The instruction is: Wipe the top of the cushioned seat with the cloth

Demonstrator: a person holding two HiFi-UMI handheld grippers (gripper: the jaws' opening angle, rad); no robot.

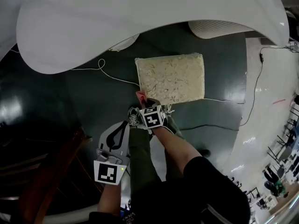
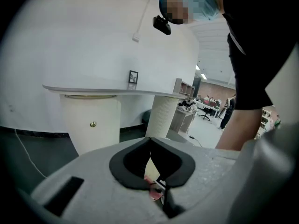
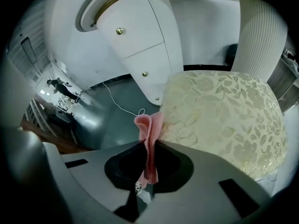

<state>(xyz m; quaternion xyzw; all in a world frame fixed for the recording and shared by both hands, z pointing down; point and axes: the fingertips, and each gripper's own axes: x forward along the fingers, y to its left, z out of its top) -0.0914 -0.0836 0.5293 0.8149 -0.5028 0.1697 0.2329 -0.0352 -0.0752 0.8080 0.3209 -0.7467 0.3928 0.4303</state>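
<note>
The cushioned seat (image 1: 171, 78) is a square cream pad with a floral pattern, standing on the dark floor; its top fills the right of the right gripper view (image 3: 224, 111). My right gripper (image 1: 145, 102) (image 3: 150, 143) is shut on a folded pink cloth (image 1: 140, 96) (image 3: 150, 125). The cloth sticks up from the jaws at the seat's near left corner, just off the seat's edge. My left gripper (image 1: 122, 129) (image 2: 149, 141) hangs lower and to the left, away from the seat, with its jaws together and nothing in them.
A large curved white desk (image 1: 140, 22) overhangs the far side. A white cabinet with brass knobs (image 3: 135, 45) and a ribbed white column (image 3: 261, 31) stand behind the seat. A white cable (image 1: 112, 73) runs across the dark floor. A wooden piece (image 1: 51, 171) lies at the left.
</note>
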